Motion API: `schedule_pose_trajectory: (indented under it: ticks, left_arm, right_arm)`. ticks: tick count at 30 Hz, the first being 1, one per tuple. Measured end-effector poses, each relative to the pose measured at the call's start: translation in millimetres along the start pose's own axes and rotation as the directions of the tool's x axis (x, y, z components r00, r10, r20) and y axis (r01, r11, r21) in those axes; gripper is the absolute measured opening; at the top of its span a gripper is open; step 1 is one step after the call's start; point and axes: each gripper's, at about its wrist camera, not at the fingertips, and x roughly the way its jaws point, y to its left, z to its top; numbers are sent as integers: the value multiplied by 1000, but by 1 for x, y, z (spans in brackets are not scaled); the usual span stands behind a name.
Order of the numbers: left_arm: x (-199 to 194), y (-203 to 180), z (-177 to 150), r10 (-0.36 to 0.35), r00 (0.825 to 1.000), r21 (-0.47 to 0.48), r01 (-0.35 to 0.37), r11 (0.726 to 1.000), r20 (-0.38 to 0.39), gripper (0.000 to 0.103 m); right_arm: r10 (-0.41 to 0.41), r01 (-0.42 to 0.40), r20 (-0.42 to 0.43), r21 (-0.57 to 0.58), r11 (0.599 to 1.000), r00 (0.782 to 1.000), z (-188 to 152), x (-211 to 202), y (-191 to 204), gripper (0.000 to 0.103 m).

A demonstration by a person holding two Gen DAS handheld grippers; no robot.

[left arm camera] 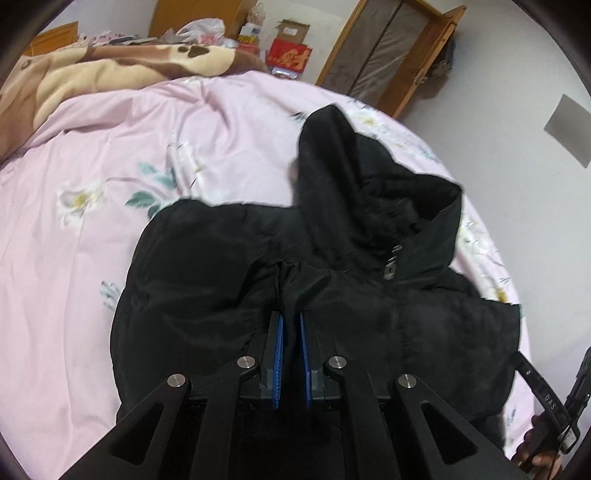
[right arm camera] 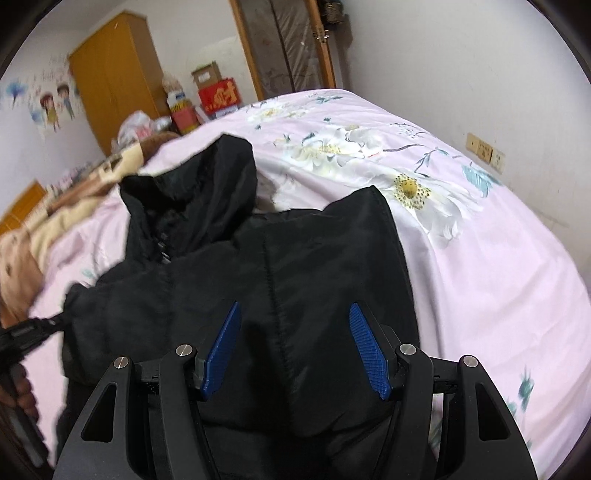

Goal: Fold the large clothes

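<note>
Your left gripper (left arm camera: 290,319) is pinched tight on a ridge of the black jacket (left arm camera: 332,288), the blue pads almost meeting with only a thin fold of cloth between them, just on the near side of the zip pull (left arm camera: 390,272). Your right gripper (right arm camera: 293,314) stands with its jaws wide apart over the jacket's other shoulder panel; fabric bulges up between the pads (right arm camera: 364,343), but they do not look to be pressing on it, so I judge that side not yet taken. The jacket lies on the pink flowered bedspread (left arm camera: 110,258) with its long axis running away from you: body nearest, collar beyond the zip pull, hood (left arm camera: 325,147) farthest. Both hands sit at the near end, the left beside the zip line, the right on the outer side of the stitched seam (right arm camera: 273,288). The coming move probably turns on closing the right jaws level with the left grip, so the near end lifts evenly toward the hood. Beyond the hood, past the brown blanket (left arm camera: 110,70), stand a red box (left arm camera: 290,57) and an open cardboard carton (left arm camera: 293,31); what is in them you cannot tell
</note>
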Motion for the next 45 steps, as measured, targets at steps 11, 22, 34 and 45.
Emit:
schedule_pose_trajectory:
  ticks: [11,22,34,45]
  left_arm:
    - [38,4,-9,127,990,50,-125,991,-52,9]
    - [20,-9,-2,148,988,140,-142,980,-32,16]
    - [16,-83,-29,53,999,312,-52,949,5,61]
    - [63,-75,-35,97,995,334,-84,939,-20,63]
  right_arm:
    - [-129,121,-100,-81,989,987,0,58,-16,75]
    - [-110,109,-74,-27,994,991,9,40,-22,82]
    - [119,-130,-65,-228,965,991,-13,11,46,82]
    - [39,-84,-177,-257,963,984,-25,64,47,82]
